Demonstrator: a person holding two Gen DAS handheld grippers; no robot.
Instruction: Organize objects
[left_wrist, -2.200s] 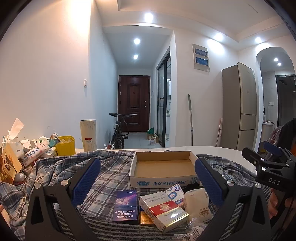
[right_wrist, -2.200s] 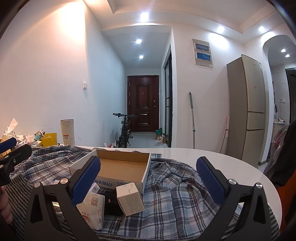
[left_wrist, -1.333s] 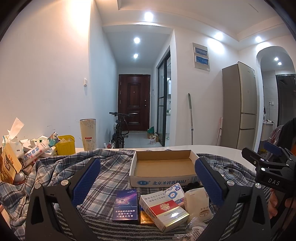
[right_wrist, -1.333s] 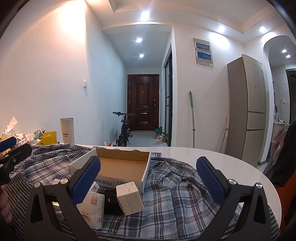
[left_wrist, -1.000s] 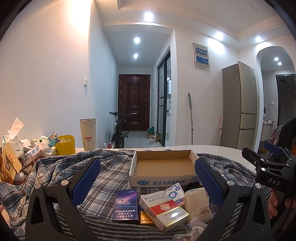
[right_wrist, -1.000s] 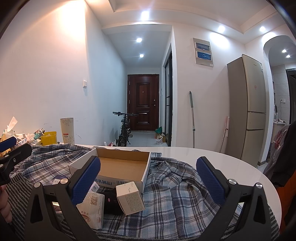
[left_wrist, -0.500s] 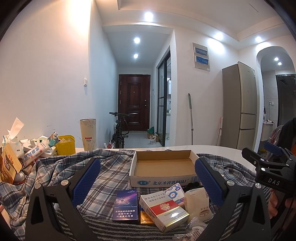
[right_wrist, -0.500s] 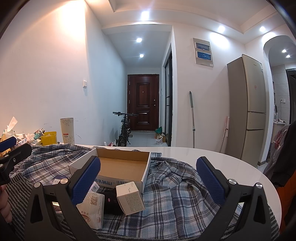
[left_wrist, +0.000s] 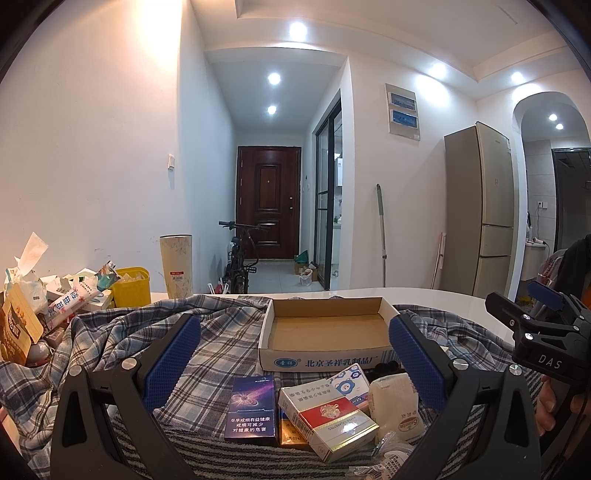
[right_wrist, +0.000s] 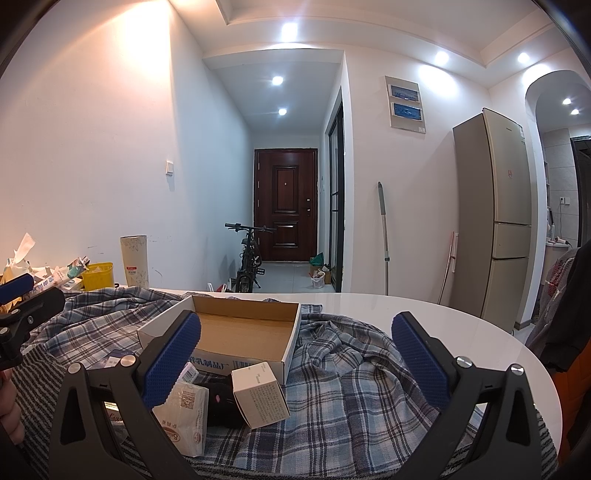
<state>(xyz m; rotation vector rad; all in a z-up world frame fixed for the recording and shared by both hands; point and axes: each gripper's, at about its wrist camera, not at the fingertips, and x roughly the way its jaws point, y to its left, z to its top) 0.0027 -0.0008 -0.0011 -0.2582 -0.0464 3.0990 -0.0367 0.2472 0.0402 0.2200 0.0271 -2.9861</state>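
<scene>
- Nothing is shifting since the earlier frames: we are keeping both grippers where they were, and the objects are lying just as before.
- We are holding the left gripper (left_wrist: 295, 354) over the plaid cloth (left_wrist: 221, 339), its jaws spread wide apart and gripping nothing.
- We are holding the right gripper (right_wrist: 295, 354) the same way, jaws wide apart and empty.
- An open cardboard box (left_wrist: 325, 328) is sitting on the cloth with nothing inside it.
- Just in front of the box, a dark blue pack (left_wrist: 252, 410), a red-and-white pack (left_wrist: 328, 417), a small carton with a cartoon face (left_wrist: 350, 382) and a white packet (left_wrist: 394, 406) are lying close together.
- From the right wrist view we are seeing a small white carton (right_wrist: 260, 393) leaning against a black object (right_wrist: 221, 404), beside the box's near corner.
- Clutter and a yellow tub (left_wrist: 131, 286) are crowding the table's far left.
</scene>
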